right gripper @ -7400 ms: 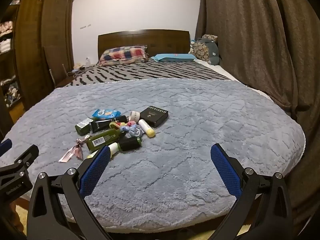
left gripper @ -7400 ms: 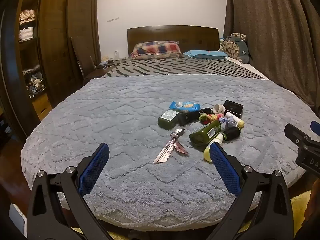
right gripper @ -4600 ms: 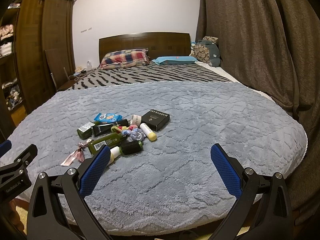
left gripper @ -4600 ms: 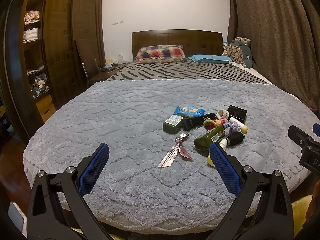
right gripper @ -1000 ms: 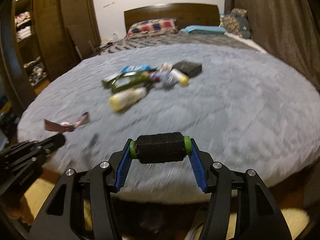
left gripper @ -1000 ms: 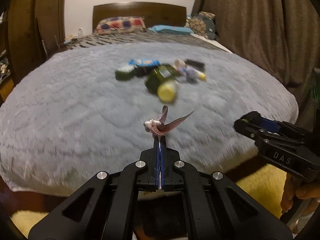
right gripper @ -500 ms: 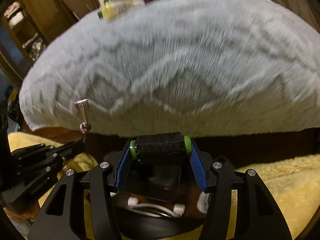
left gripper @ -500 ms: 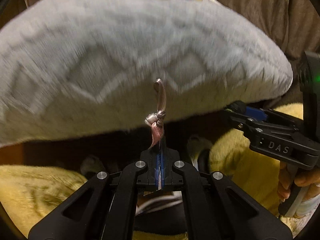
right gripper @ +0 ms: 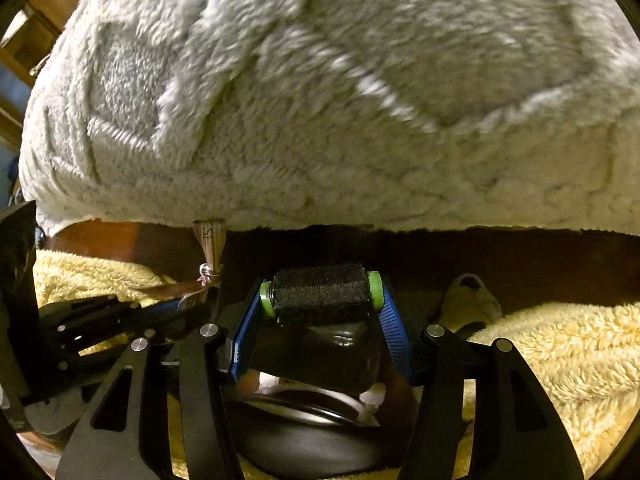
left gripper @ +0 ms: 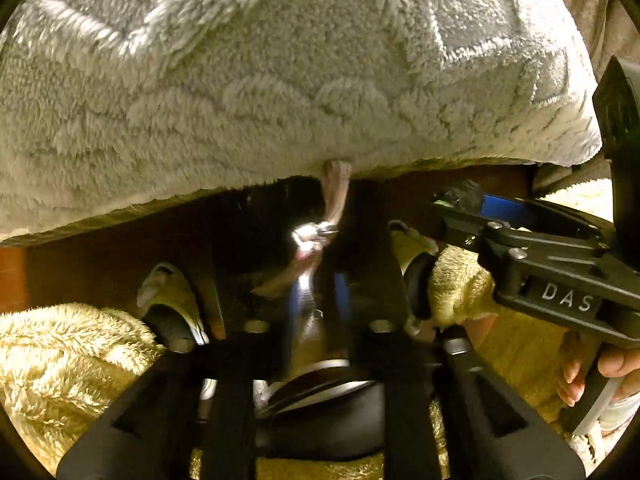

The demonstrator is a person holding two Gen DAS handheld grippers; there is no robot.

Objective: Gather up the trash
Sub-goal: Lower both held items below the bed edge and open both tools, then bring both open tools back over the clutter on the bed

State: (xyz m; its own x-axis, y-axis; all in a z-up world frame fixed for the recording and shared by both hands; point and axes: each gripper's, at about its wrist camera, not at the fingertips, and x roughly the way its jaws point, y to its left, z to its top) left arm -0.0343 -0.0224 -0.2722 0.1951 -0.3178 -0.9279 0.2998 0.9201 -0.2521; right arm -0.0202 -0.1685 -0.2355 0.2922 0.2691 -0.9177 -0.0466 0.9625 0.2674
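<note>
My left gripper [left gripper: 320, 292] points steeply down over a black bin [left gripper: 320, 374] on the floor. Its jaws are opening, and the blue pads [left gripper: 298, 296] stand apart. A pink-brown ribbon [left gripper: 334, 196] with a silver knot still stands loose between them. In the right wrist view, my right gripper [right gripper: 320, 300] is shut on a black thread spool [right gripper: 320, 294] with green ends, right above the bin's rim [right gripper: 304, 394]. The left gripper [right gripper: 180, 304] and ribbon [right gripper: 210, 248] show at its left. The right gripper [left gripper: 464, 200] with its spool shows at right in the left view.
The grey fluffy blanket [left gripper: 280, 100] hangs over the bed's edge just above both grippers. A yellow shaggy rug [left gripper: 60, 352] covers the floor around the bin. Slippers [left gripper: 164, 292] [right gripper: 468, 292] lie under the bed edge. A hand [left gripper: 616, 364] holds the right gripper's handle.
Both grippers dropped from over the bed to below the blanket's edge and tipped downward over the bin. The left jaws, shut on the ribbon before, have parted. The right still grips the spool.
</note>
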